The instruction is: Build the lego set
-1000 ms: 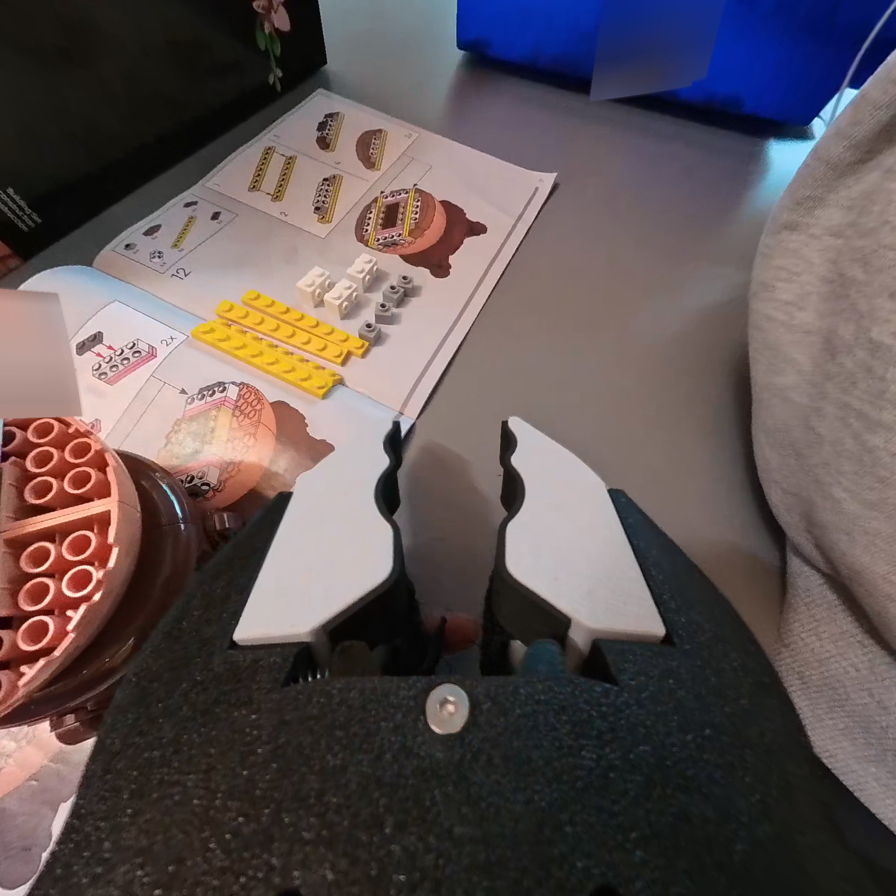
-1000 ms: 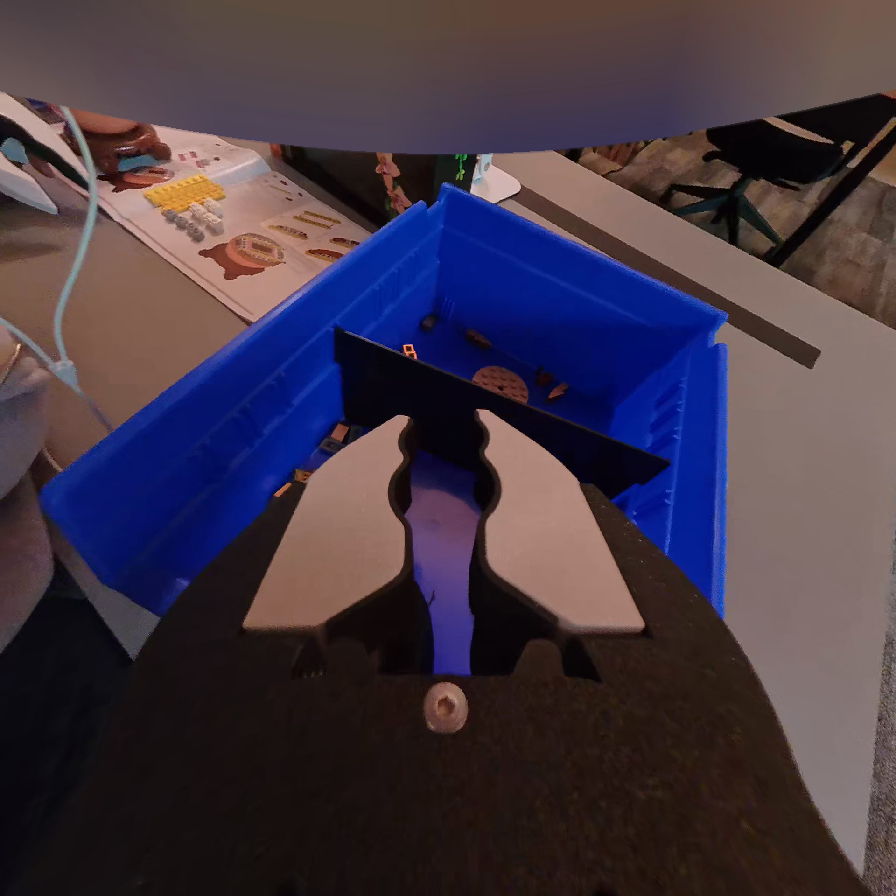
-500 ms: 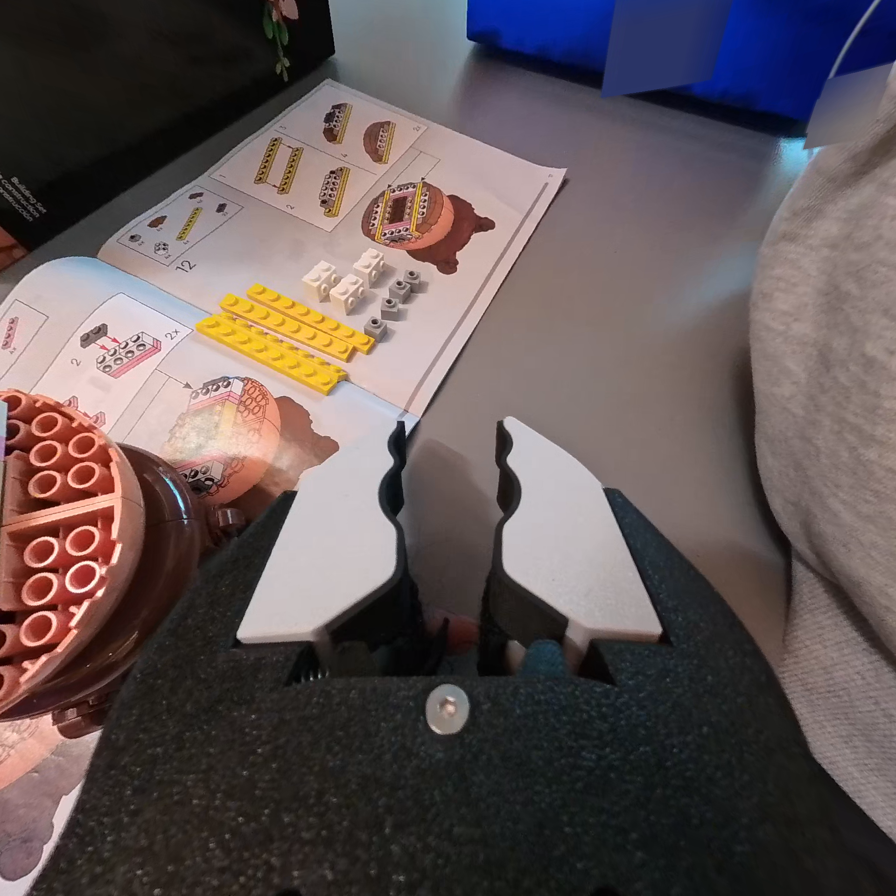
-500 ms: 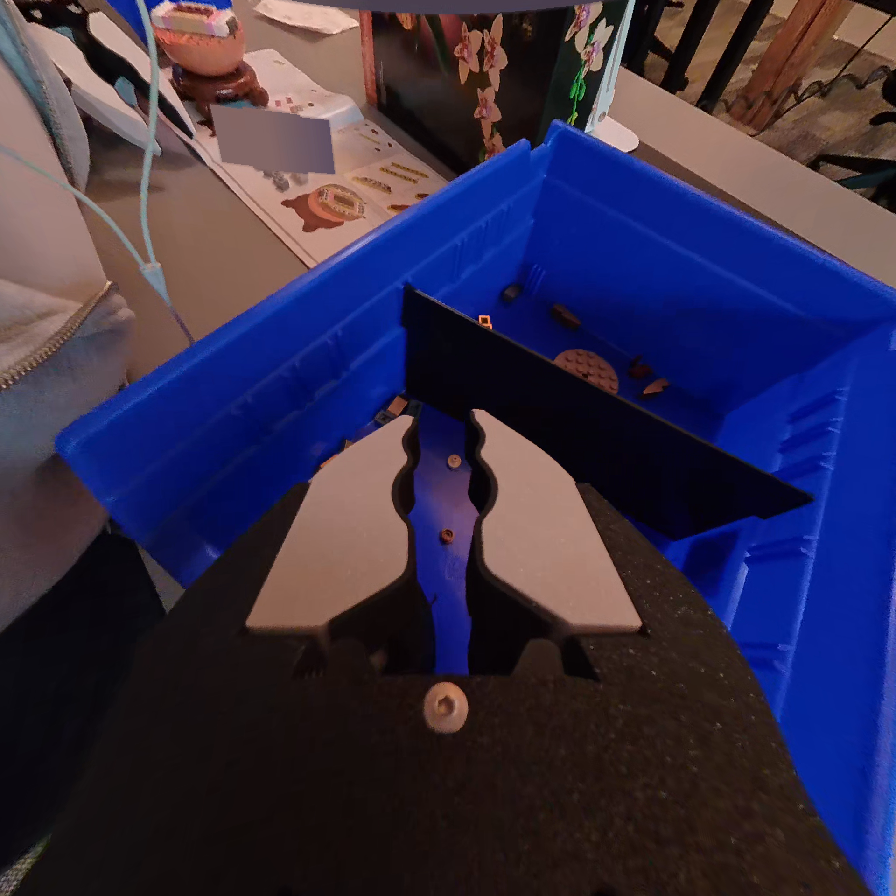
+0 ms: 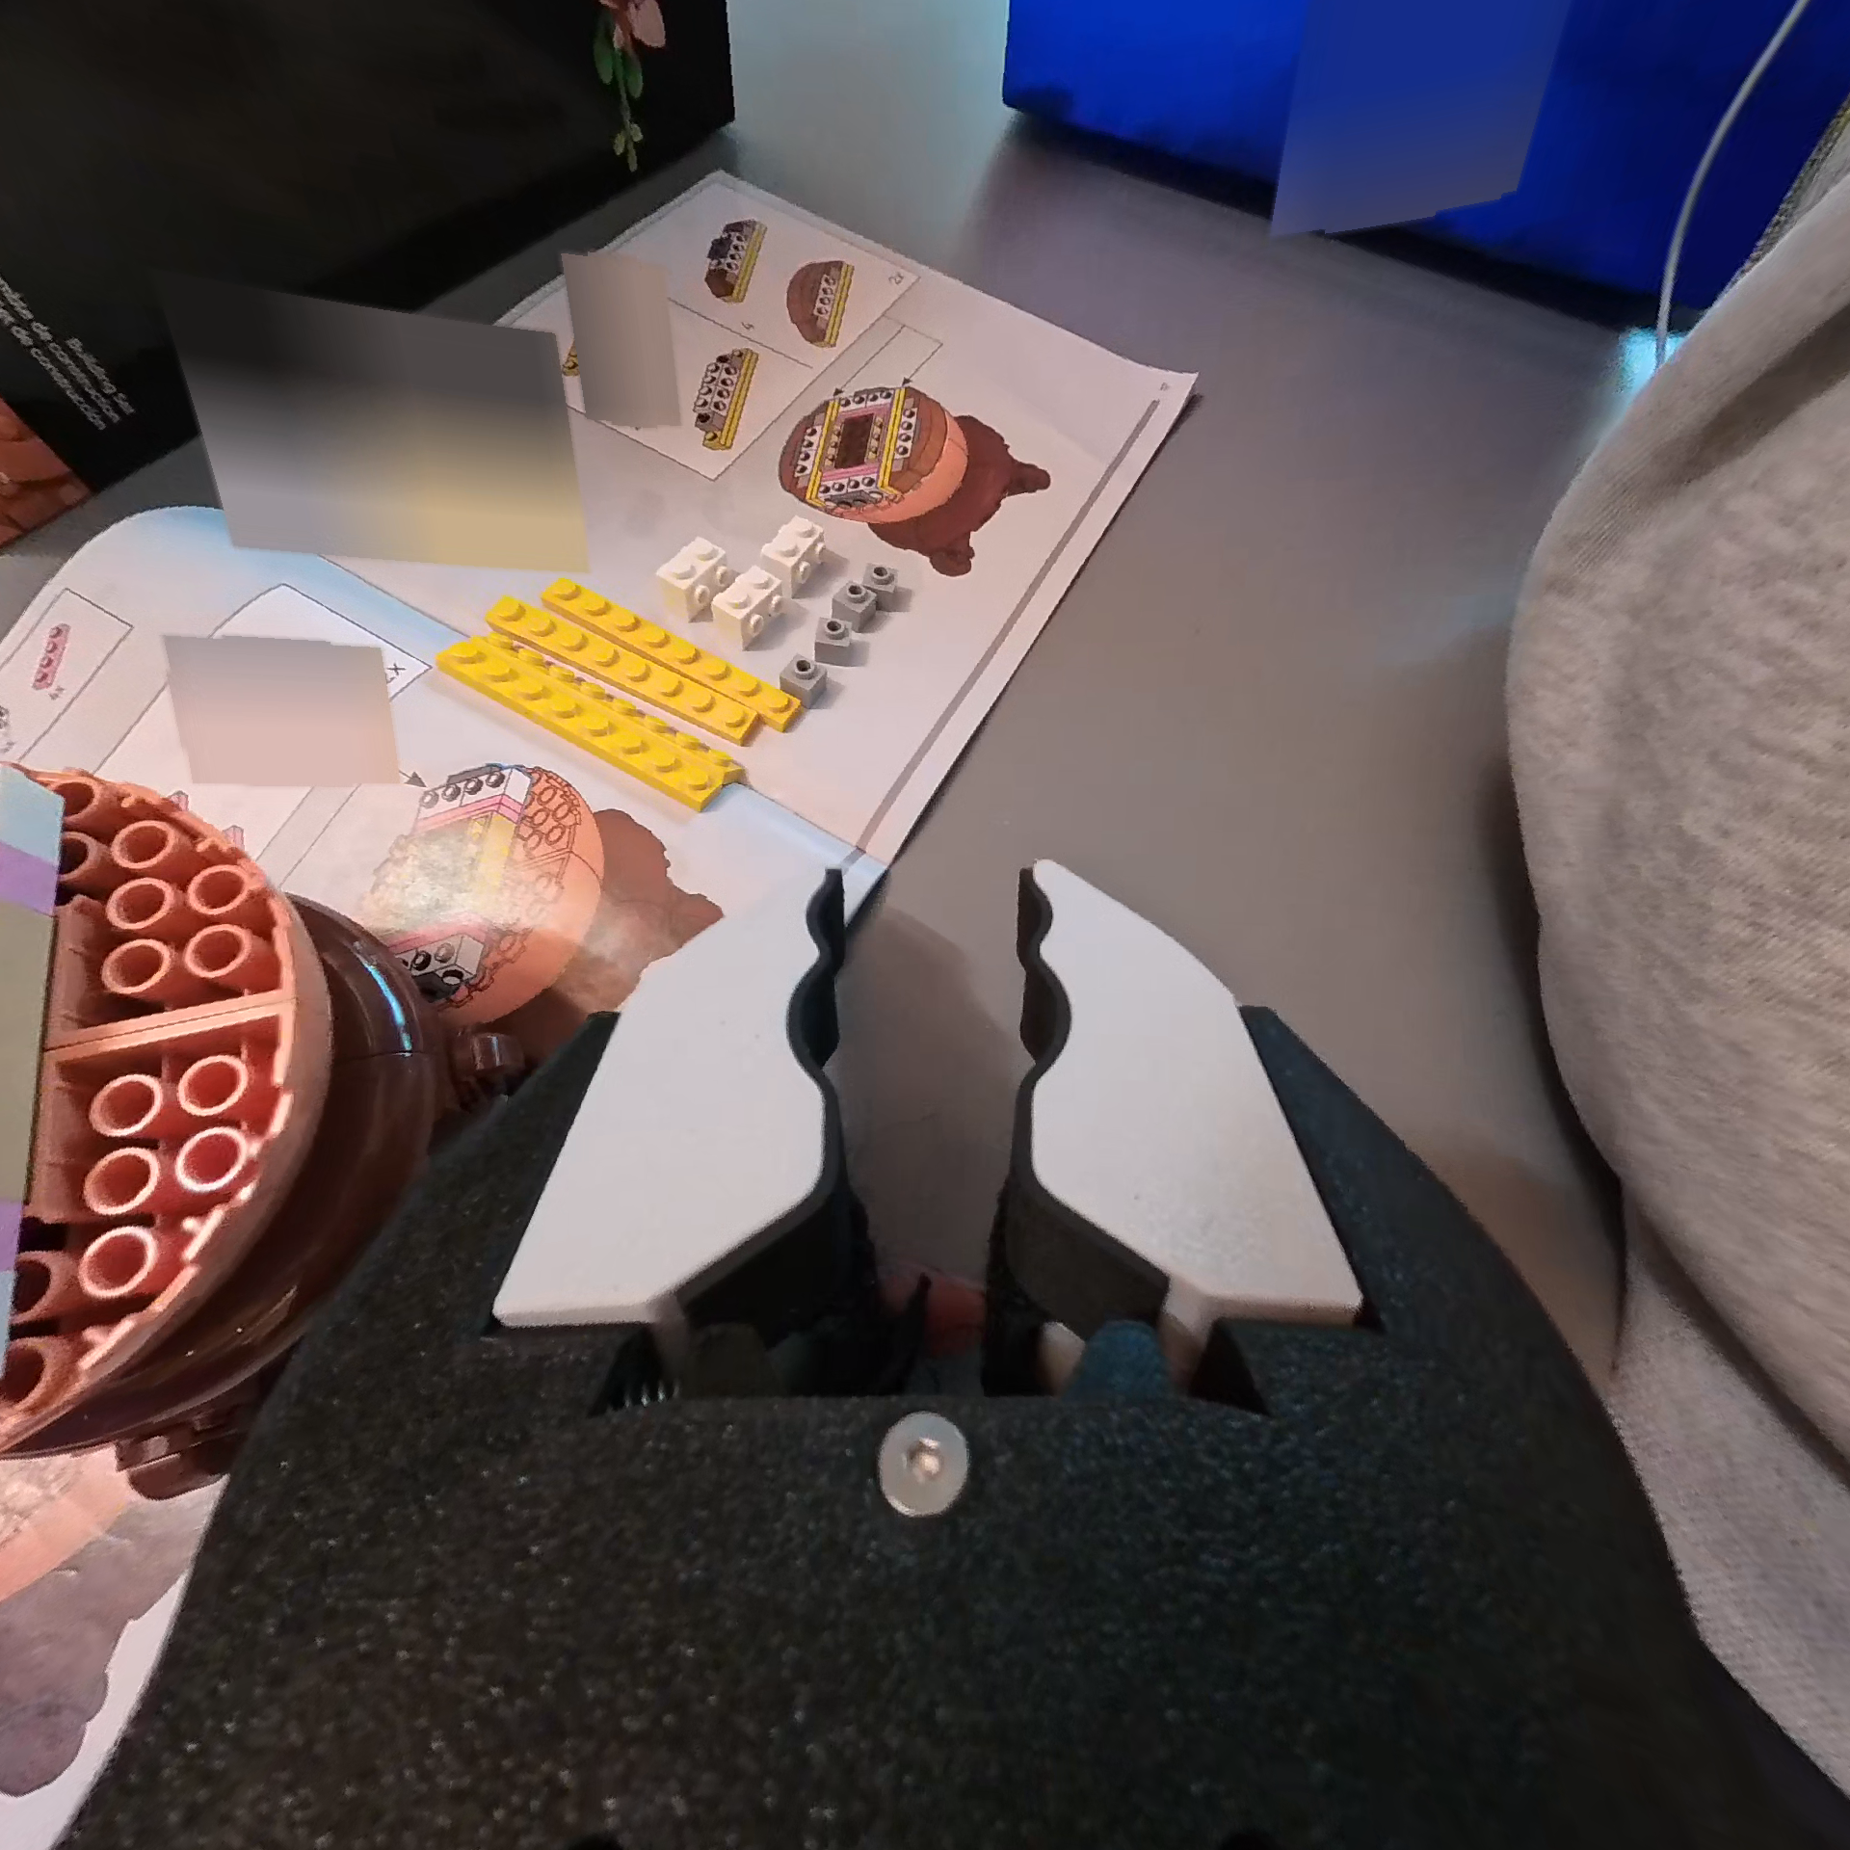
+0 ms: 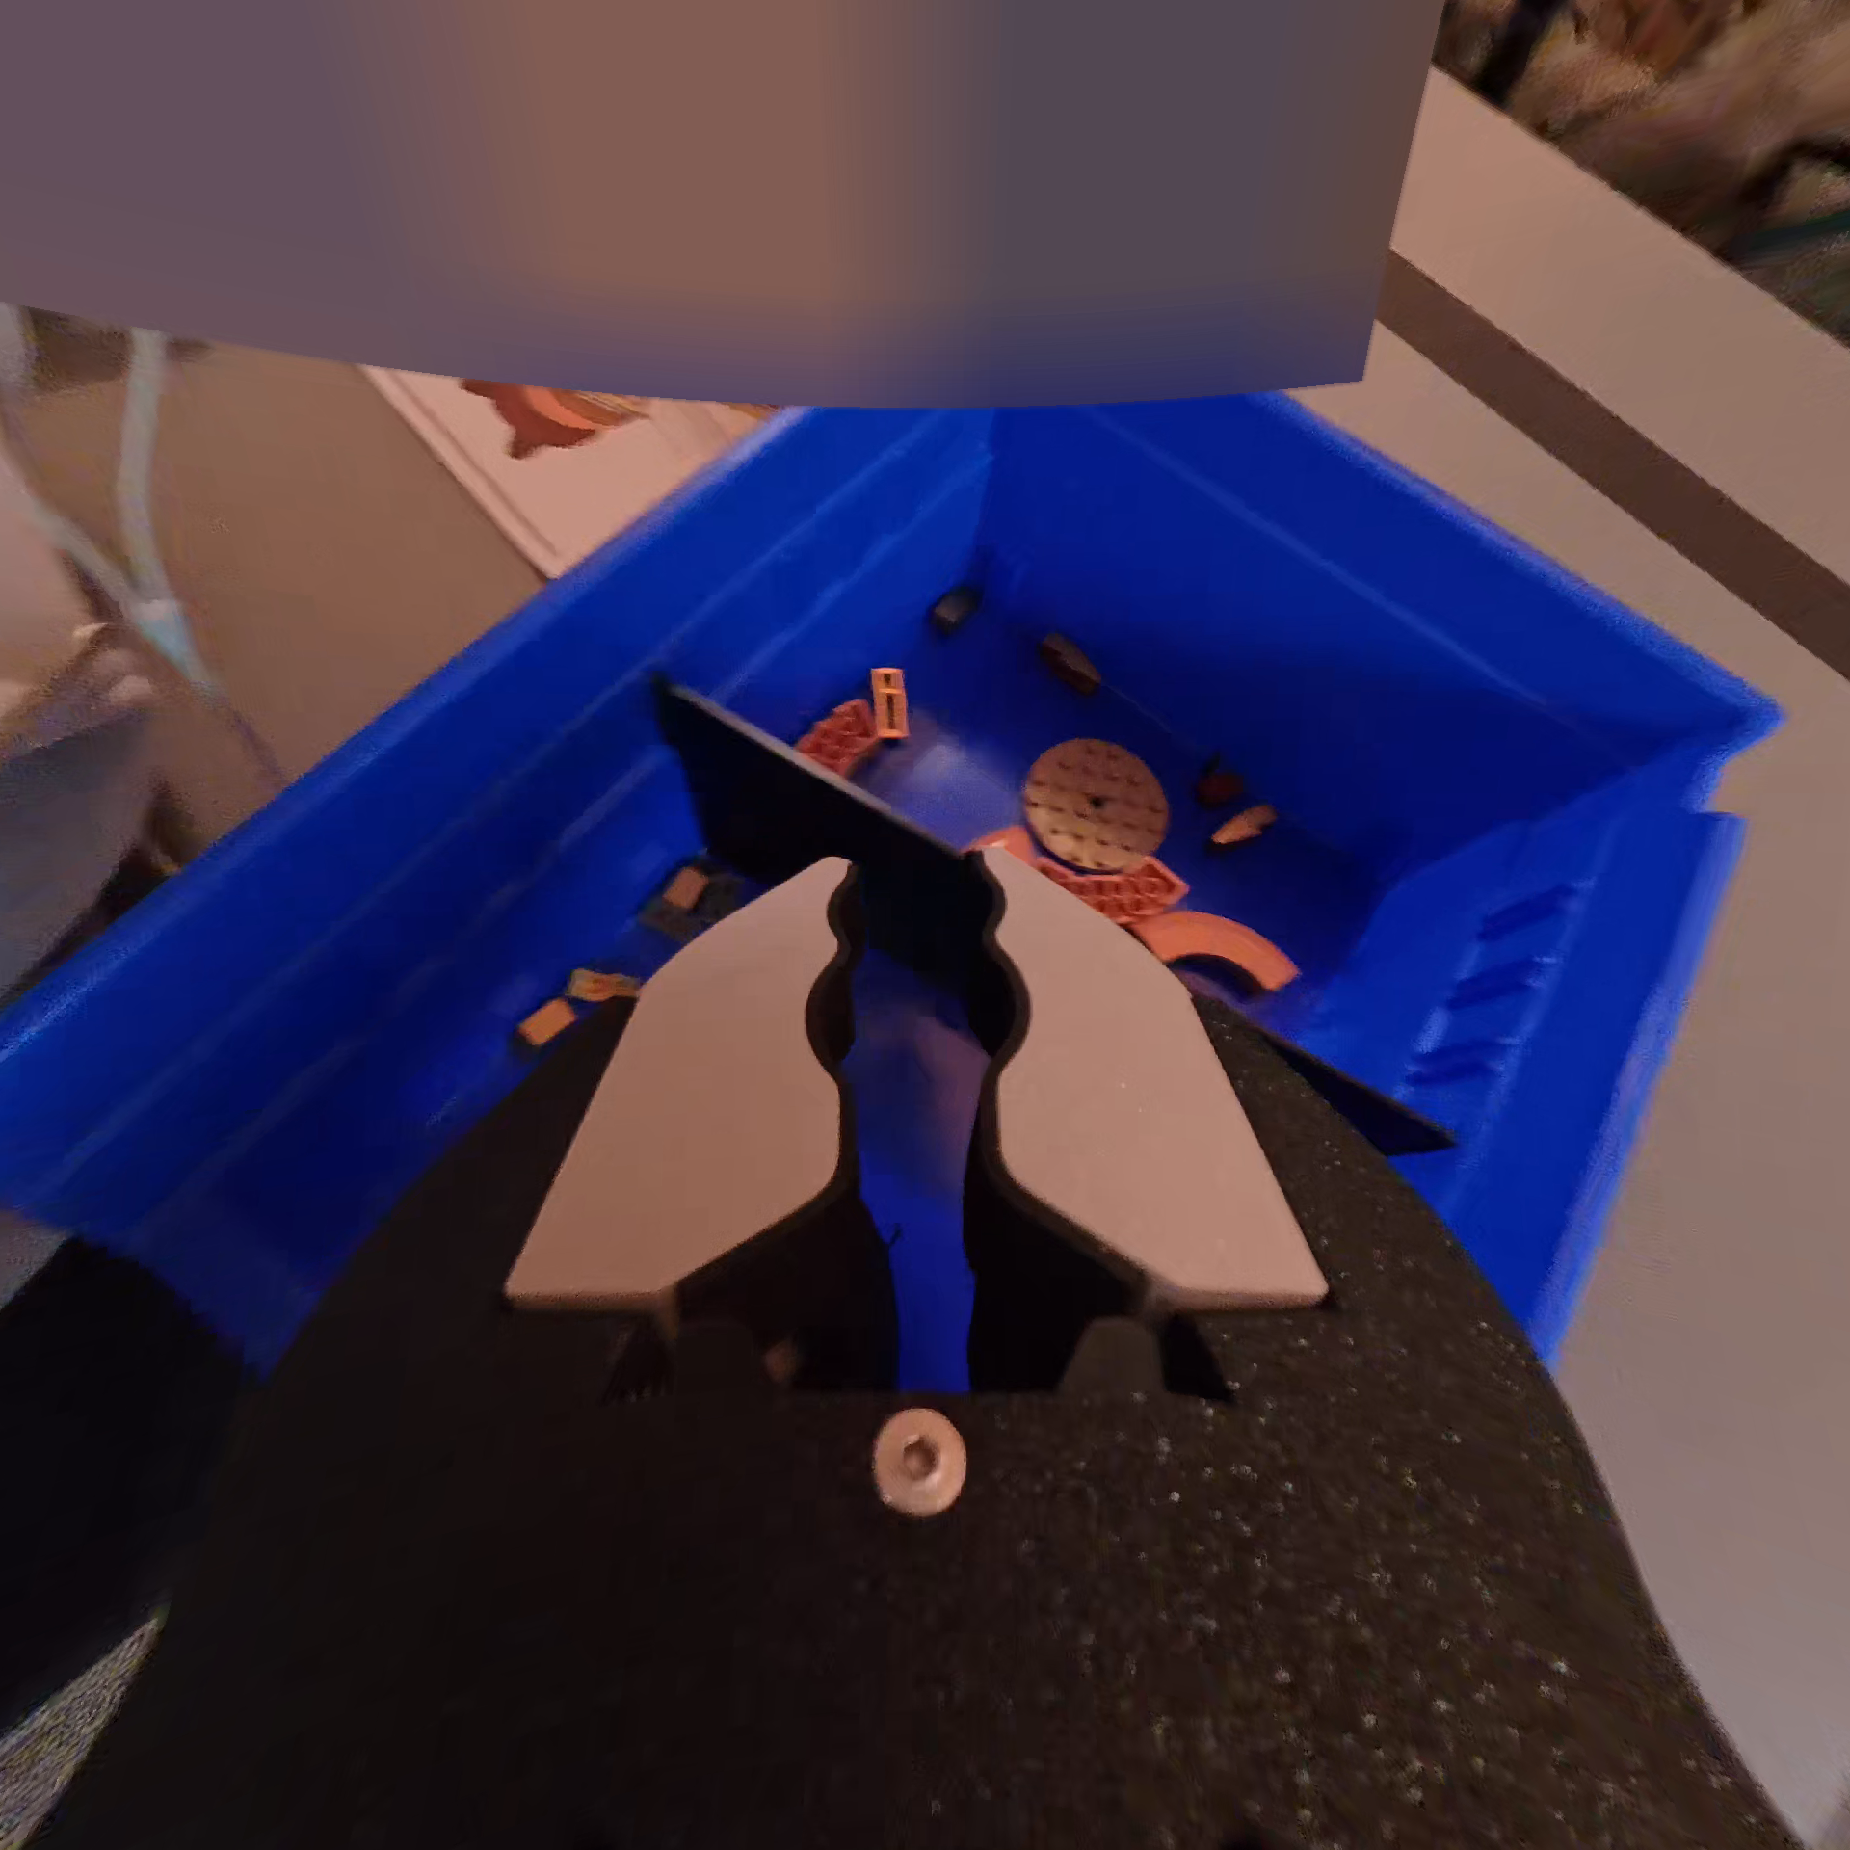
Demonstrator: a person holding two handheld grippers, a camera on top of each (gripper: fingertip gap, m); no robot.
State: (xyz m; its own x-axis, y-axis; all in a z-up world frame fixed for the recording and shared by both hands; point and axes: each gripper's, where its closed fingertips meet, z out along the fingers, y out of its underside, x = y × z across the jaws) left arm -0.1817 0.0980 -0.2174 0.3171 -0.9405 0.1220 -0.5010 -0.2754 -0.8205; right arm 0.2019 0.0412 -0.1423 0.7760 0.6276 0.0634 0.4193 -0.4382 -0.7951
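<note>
Lego pieces lay ahead of both claws. Left claw point(image 5: 926, 961) gaped empty above the bench point(image 5: 1251, 621); yellow plates point(image 5: 621, 691) sat at eleven o'clock on the booklet point(image 5: 1001, 641). Right claw point(image 6: 916, 906) hung released over the blue bin point(image 6: 1251, 621), round plate point(image 6: 1096, 806) at one o'clock.

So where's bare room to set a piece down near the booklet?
Grey table is bare between the instruction booklet edge and the grey sleeve, ahead of the open left tool. The page is crowded with yellow plates, white bricks and grey bricks.
</note>
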